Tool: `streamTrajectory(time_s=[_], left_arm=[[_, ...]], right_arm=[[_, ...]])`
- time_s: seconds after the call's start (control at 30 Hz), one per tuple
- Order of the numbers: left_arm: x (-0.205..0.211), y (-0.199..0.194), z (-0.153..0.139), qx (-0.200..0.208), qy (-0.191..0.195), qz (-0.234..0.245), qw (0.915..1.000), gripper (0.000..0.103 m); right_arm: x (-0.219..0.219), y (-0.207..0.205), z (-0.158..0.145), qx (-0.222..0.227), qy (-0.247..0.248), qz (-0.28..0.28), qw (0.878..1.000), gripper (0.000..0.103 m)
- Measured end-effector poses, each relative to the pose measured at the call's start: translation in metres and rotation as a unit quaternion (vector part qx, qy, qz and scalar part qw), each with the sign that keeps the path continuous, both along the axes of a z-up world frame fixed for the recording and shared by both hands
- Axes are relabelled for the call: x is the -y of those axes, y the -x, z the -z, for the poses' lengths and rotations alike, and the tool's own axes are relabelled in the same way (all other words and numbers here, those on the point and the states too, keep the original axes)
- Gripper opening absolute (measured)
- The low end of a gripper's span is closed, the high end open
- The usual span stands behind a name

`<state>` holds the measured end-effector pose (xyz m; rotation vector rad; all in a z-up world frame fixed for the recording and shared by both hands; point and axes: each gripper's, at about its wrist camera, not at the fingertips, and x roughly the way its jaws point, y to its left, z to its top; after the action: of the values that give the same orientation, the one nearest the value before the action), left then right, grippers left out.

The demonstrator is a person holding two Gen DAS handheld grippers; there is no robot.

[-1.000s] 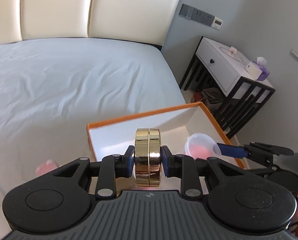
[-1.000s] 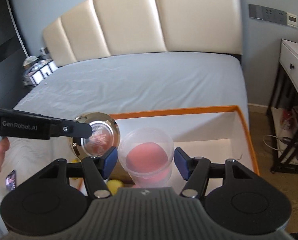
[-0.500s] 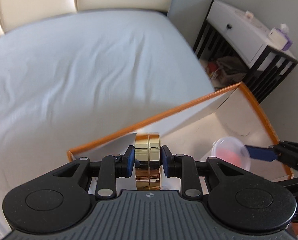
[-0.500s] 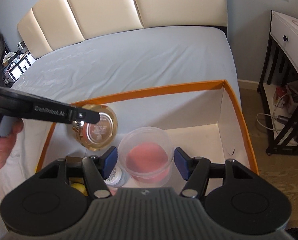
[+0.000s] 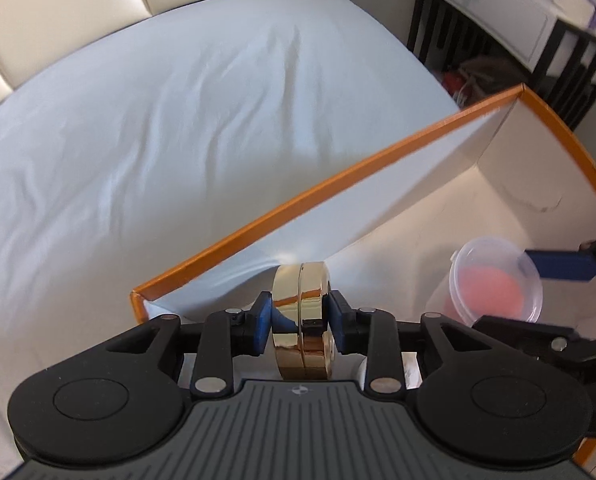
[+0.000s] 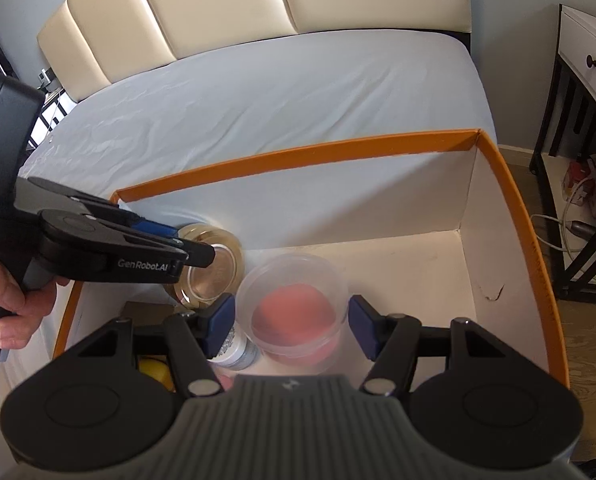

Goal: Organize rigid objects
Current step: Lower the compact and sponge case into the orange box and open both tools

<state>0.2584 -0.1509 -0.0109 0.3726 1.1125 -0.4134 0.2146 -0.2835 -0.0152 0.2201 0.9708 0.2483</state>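
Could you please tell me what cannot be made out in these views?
- Left wrist: box floor beneath the gold tin, hidden by the left gripper, whose jaws have just been opening around it.
- Right wrist: yellow object and small jar, mostly behind the right gripper.
- Right wrist: tin's label, blurred.

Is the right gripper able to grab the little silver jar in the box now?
Probably not yet. The right gripper is already full with the clear tub, which sits between its fingers, right beside the silver jar in the orange box.
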Motion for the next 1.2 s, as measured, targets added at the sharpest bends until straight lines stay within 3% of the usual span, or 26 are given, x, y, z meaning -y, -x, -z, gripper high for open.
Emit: streamTrajectory(time_s=[0.03, 0.13, 0.2, 0.33, 0.47, 0.57, 0.7, 0.77, 0.87, 1.2], left_arm=[[0.0, 0.004, 0.0, 0.007, -0.009, 0.006, 0.9999, 0.038], [-0.001, 0.017, -0.007, 0.048, -0.043, 0.014, 0.9979, 0.054], [-0.009, 0.025, -0.013, 0.066, -0.047, 0.012, 0.9967, 0.054], [-0.038, 0.036, -0.032, 0.087, 0.016, -0.025, 0.9957, 0.05], [-0.071, 0.042, -0.048, 0.092, 0.113, -0.092, 0.985, 0.05], [-0.084, 0.043, -0.051, 0.101, 0.117, -0.139, 0.9781, 0.052], [-0.101, 0.036, -0.041, 0.048, 0.148, -0.161, 0.9748, 0.051], [-0.106, 0.033, -0.035, 0.027, 0.158, -0.164, 0.9733, 0.045], [-0.107, 0.039, -0.03, 0.014, 0.164, -0.159, 0.9734, 0.037], [-0.103, 0.043, -0.02, -0.003, 0.179, -0.152, 0.9721, 0.033]], right_arm=[[-0.001, 0.0, 0.0, -0.001, 0.001, 0.0, 1.0, 0.062], [-0.001, 0.0, 0.002, -0.003, 0.0, 0.0, 1.0, 0.062], [-0.001, 0.001, 0.002, -0.005, -0.003, 0.0, 1.0, 0.062], [-0.006, -0.001, 0.0, -0.002, -0.001, -0.001, 1.0, 0.062], [-0.014, -0.004, -0.004, 0.009, 0.0, -0.001, 1.0, 0.062], [-0.019, -0.008, -0.008, 0.021, 0.006, -0.001, 1.0, 0.062], [-0.029, -0.019, -0.009, 0.03, 0.013, 0.0, 0.999, 0.062], [-0.035, -0.025, -0.006, 0.028, 0.016, 0.0, 0.999, 0.062], [-0.042, -0.035, 0.002, 0.017, 0.023, 0.006, 1.0, 0.062], [-0.058, -0.052, 0.028, -0.028, 0.032, 0.005, 0.999, 0.062]])
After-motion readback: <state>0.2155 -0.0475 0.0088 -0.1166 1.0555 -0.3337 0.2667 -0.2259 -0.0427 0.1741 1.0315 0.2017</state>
